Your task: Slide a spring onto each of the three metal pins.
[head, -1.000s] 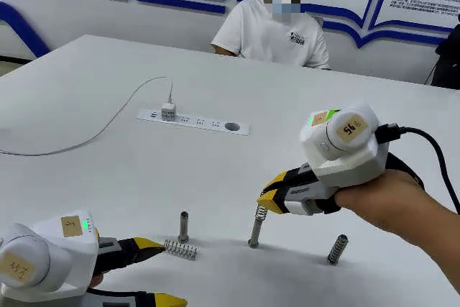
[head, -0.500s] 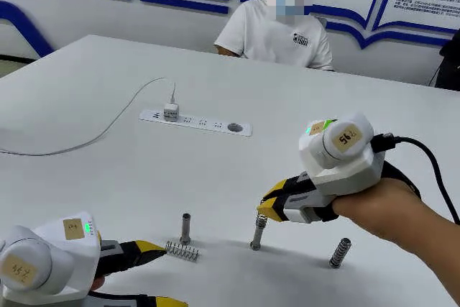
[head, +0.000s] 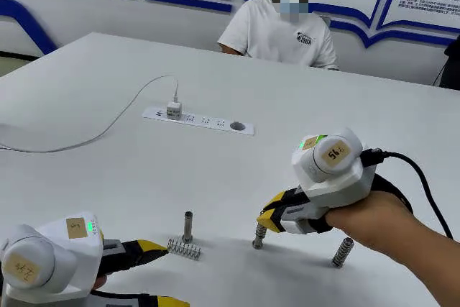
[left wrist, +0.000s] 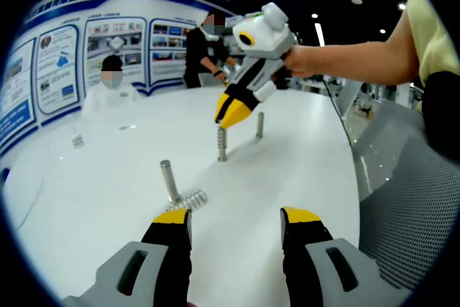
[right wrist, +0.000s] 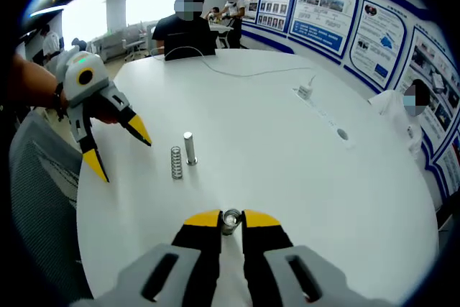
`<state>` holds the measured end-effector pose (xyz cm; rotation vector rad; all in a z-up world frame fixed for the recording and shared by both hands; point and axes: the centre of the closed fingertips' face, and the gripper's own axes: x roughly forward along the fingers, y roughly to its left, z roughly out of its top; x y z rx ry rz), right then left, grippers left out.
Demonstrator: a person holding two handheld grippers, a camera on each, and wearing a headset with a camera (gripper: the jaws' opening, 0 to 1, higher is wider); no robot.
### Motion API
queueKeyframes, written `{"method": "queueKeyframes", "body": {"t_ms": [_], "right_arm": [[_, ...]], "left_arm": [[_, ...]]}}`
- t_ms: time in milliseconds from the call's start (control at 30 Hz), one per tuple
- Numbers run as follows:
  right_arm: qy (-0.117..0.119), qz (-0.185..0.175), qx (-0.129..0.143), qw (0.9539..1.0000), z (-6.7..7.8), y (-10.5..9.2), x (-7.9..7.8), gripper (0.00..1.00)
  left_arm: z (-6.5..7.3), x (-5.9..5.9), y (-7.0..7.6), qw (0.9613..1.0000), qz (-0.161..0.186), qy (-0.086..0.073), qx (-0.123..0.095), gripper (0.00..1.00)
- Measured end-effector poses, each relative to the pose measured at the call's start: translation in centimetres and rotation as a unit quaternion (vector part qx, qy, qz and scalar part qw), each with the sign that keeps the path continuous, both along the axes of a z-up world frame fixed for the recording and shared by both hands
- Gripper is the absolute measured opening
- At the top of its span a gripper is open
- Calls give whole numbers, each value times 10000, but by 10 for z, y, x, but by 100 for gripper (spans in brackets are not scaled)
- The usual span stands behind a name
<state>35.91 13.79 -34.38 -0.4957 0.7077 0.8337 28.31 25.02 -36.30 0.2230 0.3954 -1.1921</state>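
Take the middle pin (left wrist: 223,152) as your marker. Your right tongs (right wrist: 231,219) are closed on the spring (left wrist: 221,134) that sits over that pin, pinching it near the top. Your left tongs (left wrist: 236,215) stand open with nothing between them, on the far side of the bare pin (head: 187,226) from the middle pin.

The loose spring (head: 184,249) lies flat on the table (head: 108,177) at the bare pin's foot, on the side away from the middle pin. Whether it touches the foot cannot be told. Past the middle pin on the other side, the third pin (head: 343,251) already wears its coil.

Expect the loose spring to be light, thin-wired and ready to roll. Squeezed end to end it would likely buckle or flick away. Take it across the coils near one end, gently, leaving the other end free to meet the pin's top.

The right gripper view looks straight down on the round end of the coil between the yellow tips, so you can judge centring there. In the head view the tongs' body covers that contact. The left gripper view shows the gap between the left tips plainly, while the head view cuts the lower tip at its edge.
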Motion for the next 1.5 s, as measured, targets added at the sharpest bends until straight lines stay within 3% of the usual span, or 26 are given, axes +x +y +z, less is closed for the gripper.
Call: {"method": "queueKeyframes", "body": {"t_ms": [400,800,1133,1333,1500], "right_arm": [[68,-20,-161,9998,-15,-1,0,12],[89,-19,-188,9998,-18,0,-1,12],[-62,17,-242,9997,-9,-2,-3,16],[-278,212,-184,9992,7,14,-5,17],[-279,363,-127,9989,7,28,-8,17]], "left_arm": [[-1,1,2,10000,19,10,-7,51],[-2,1,2,10000,20,12,-14,51],[-2,2,2,10000,25,7,-7,51],[-2,3,2,10000,12,2,1,51],[0,4,1,10000,16,-11,-3,51]]}}
